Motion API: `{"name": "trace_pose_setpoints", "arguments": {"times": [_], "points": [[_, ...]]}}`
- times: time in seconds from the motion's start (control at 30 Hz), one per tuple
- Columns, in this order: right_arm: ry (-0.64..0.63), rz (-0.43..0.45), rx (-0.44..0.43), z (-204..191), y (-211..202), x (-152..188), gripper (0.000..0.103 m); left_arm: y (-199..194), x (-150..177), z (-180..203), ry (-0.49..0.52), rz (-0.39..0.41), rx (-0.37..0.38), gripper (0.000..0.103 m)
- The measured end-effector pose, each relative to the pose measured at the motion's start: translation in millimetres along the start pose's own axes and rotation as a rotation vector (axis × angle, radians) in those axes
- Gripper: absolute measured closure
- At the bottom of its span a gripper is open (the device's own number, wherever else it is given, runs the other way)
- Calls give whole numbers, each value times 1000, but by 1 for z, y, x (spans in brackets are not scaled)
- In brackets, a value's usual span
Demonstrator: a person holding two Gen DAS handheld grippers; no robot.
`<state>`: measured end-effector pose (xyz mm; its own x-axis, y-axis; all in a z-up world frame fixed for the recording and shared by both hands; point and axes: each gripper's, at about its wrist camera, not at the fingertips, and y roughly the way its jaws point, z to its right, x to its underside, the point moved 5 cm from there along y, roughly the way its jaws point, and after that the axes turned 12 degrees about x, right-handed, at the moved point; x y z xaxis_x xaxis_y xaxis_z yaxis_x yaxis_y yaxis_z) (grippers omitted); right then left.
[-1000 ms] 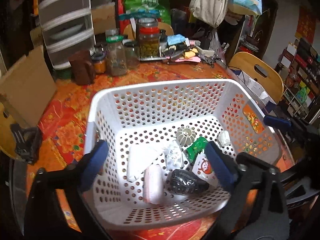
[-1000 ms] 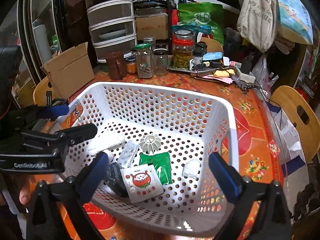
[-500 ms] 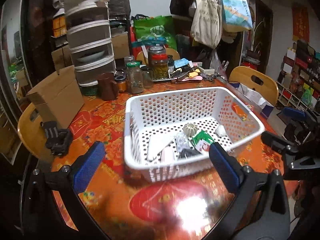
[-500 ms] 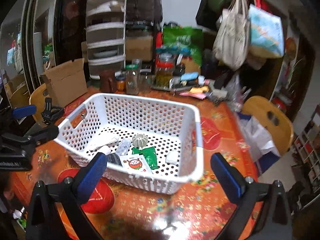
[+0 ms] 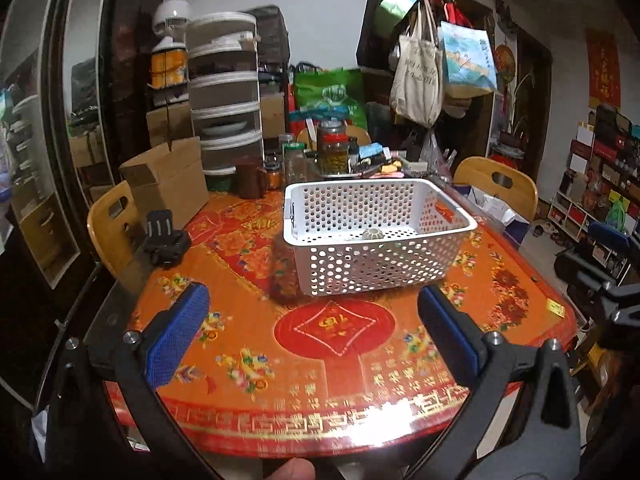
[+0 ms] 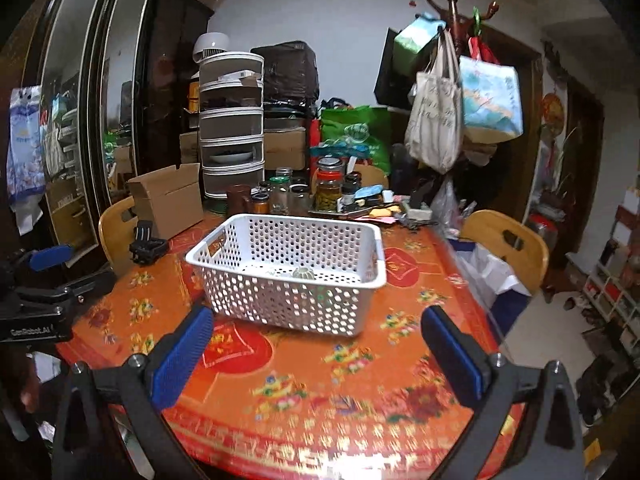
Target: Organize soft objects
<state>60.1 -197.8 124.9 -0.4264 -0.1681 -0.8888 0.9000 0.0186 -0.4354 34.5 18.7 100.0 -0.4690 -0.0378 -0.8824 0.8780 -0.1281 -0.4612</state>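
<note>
A white perforated basket (image 5: 372, 240) stands on the red-orange patterned table (image 5: 340, 332); it also shows in the right wrist view (image 6: 288, 276). A small ribbed grey-green soft item (image 5: 372, 235) peeks above its floor, also in the right wrist view (image 6: 303, 273); the basket's other contents are hidden by its wall. My left gripper (image 5: 312, 332) is open and empty, well back from the basket near the table's front edge. My right gripper (image 6: 316, 352) is open and empty, also back from the basket.
Jars (image 5: 334, 152), a brown mug (image 5: 250, 178) and clutter stand at the table's far side. A cardboard box (image 5: 168, 180) and a black clip (image 5: 164, 240) lie at the left. Wooden chairs (image 5: 496, 184) stand around the table. A drawer tower (image 5: 226, 92) stands behind.
Both grippers have pulled back and away from over the basket to the table's near edge. Both stay open and empty. The basket has not moved.
</note>
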Motion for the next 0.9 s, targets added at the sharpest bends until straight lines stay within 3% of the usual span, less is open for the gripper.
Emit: {"name": "trace_pose_setpoints", "arguments": {"times": [0.27,0.53,0.9], "points": [[40,-75,-37,6,7,16,0,-2,13,27,7,-26,31,0],[48,-84,-60,7,11,18,0,14,8,17,-39,-41,35,0],[37,-87,-61,4,13,17,0,19,4,12,-29,-47,28,0]]}}
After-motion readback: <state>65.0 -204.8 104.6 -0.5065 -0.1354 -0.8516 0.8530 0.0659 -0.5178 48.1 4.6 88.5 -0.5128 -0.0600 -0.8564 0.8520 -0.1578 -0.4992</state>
